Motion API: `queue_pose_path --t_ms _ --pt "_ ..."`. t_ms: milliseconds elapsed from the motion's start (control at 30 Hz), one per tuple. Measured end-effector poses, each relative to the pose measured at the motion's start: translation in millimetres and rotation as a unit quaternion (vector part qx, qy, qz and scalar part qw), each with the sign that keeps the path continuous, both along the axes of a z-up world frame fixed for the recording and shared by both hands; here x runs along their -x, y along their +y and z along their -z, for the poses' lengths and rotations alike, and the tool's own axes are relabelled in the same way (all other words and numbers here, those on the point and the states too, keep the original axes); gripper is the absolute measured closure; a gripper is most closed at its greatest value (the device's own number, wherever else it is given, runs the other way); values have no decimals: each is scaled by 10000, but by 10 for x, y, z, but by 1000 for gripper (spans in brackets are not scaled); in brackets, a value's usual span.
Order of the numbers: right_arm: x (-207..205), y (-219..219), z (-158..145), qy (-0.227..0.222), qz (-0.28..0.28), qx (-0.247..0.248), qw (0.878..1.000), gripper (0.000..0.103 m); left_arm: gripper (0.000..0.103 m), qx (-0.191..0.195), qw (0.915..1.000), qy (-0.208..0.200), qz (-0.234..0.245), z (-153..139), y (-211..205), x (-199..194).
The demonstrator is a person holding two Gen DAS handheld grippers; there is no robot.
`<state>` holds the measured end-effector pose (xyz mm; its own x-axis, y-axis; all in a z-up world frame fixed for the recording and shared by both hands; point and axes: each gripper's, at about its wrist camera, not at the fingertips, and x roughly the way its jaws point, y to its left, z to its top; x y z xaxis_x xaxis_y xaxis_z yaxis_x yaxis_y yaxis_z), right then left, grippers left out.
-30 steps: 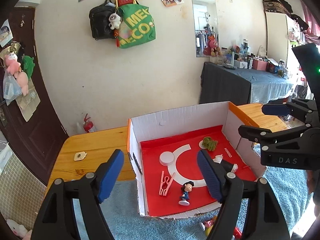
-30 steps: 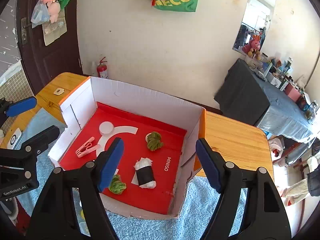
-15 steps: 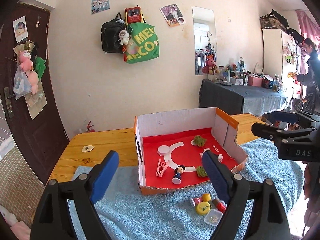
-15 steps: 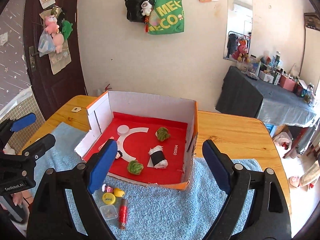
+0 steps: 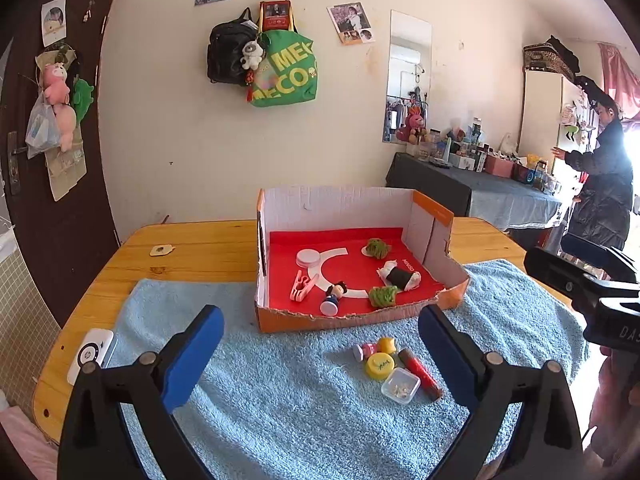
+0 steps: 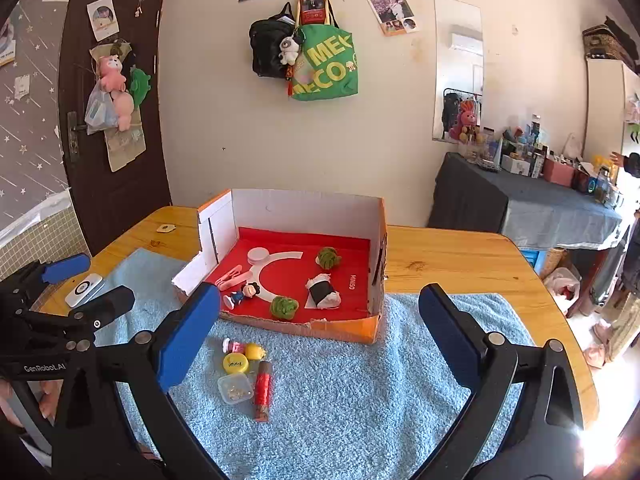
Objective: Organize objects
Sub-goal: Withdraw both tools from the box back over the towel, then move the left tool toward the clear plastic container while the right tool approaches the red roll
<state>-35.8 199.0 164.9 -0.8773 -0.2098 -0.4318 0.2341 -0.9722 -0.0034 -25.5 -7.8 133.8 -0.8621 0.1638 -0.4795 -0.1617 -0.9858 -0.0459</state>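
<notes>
While both claws are hanging back over the blue towel (image 5: pixel 280 400), we are sizing up the next pick, and as we judge it several items are waiting outside the box (image 5: pixel 360 316). Just ahead of the left claw (image 5: pixel 320 344), slightly toward its right finger, a small cluster is sitting: a yellow lid (image 5: pixel 379 365), a clear little tub (image 5: pixel 400 385), a red tube (image 5: pixel 420 370) and a small pink toy (image 5: pixel 365 351), all touching or nearly so. From the right claw (image 6: pixel 316 328) the same cluster is lying ahead and toward its left finger.

We are thinking the red tube is the easiest start: it is lying at the cluster's outer edge, so we should be coming down across its narrow width, keeping one finger clear of the tub beside it. Nudging the tub could spill its contents, so a slow descent is called for.

Both claws are spread wide and are gripping nothing, touching nothing. Beyond the cluster, the box is holding a figurine (image 5: pixel 334 298), a pink clip (image 5: pixel 302 286), two green tufts and a wrapped roll (image 5: pixel 400 276). The worktop (image 5: pixel 192 248) is showing past the towel's far edge.
</notes>
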Motion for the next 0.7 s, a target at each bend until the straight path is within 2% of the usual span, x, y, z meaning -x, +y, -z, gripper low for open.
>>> queue_pose_path --t_ms 267,500,600,700 --pt "-99 75 326 -224 145 190 9995 0 0 -144 9998 -135 -39 209 31 -85" --pt "-122 145 621 -454 301 189 9983 0 0 217 9996 -99 -153 449 160 -131" --pt "-111 173 757 -610 327 248 9973 0 0 23 9994 -303 -135 571 140 -102" --pt "-111 170 885 -678 402 105 9968 0 0 -157 9982 -558 -130 702 105 -56"
